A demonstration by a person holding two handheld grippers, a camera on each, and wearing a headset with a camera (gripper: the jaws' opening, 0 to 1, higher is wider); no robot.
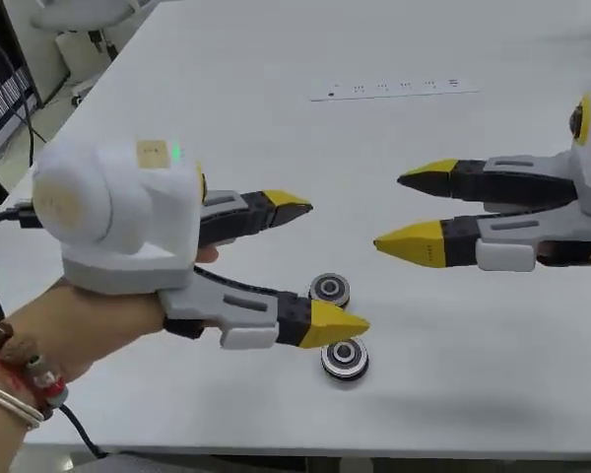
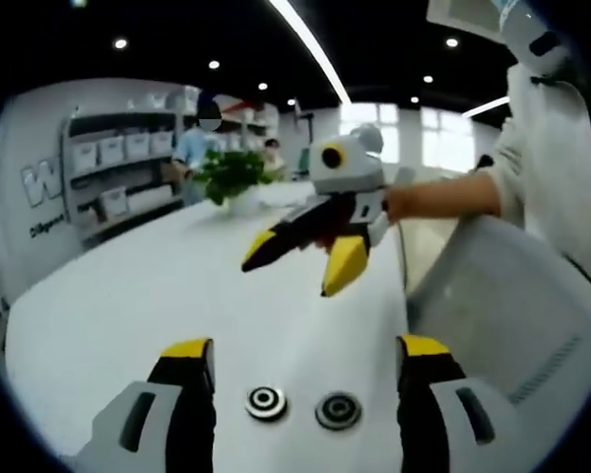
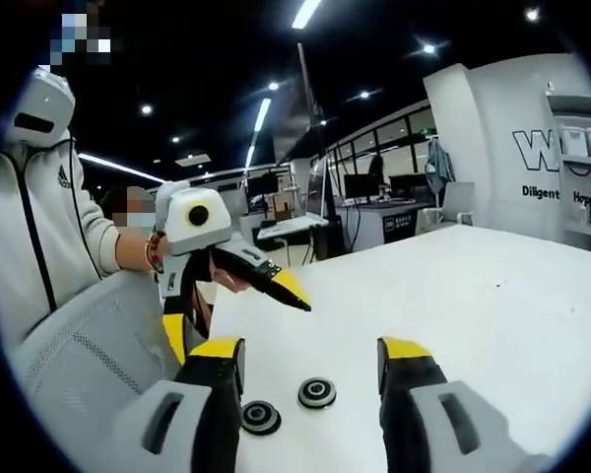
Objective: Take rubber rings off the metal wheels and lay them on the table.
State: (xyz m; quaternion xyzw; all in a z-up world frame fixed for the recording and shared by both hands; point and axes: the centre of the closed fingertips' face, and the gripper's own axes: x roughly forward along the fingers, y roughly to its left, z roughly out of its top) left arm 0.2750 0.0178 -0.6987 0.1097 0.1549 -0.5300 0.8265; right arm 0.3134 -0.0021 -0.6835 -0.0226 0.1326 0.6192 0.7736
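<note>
Two small metal wheels with black rubber rings lie flat on the white table (image 1: 276, 118), one (image 1: 330, 289) a little farther from me than the other (image 1: 345, 358). My left gripper (image 1: 315, 264) hovers open just left of and above them, its lower jaw over the gap between them. My right gripper (image 1: 399, 211) hangs open to the right, above the table, pointing left. In the left gripper view the wheels (image 2: 266, 401) (image 2: 338, 410) lie between my open jaws. In the right gripper view they (image 3: 317, 392) (image 3: 260, 417) also lie ahead between open jaws. Nothing is held.
A white power strip (image 1: 394, 89) lies far back on the table. The table's front edge runs just below the nearer wheel. A chair (image 1: 79, 15) stands off the far left corner. A potted plant (image 2: 231, 177) sits at the table's far end.
</note>
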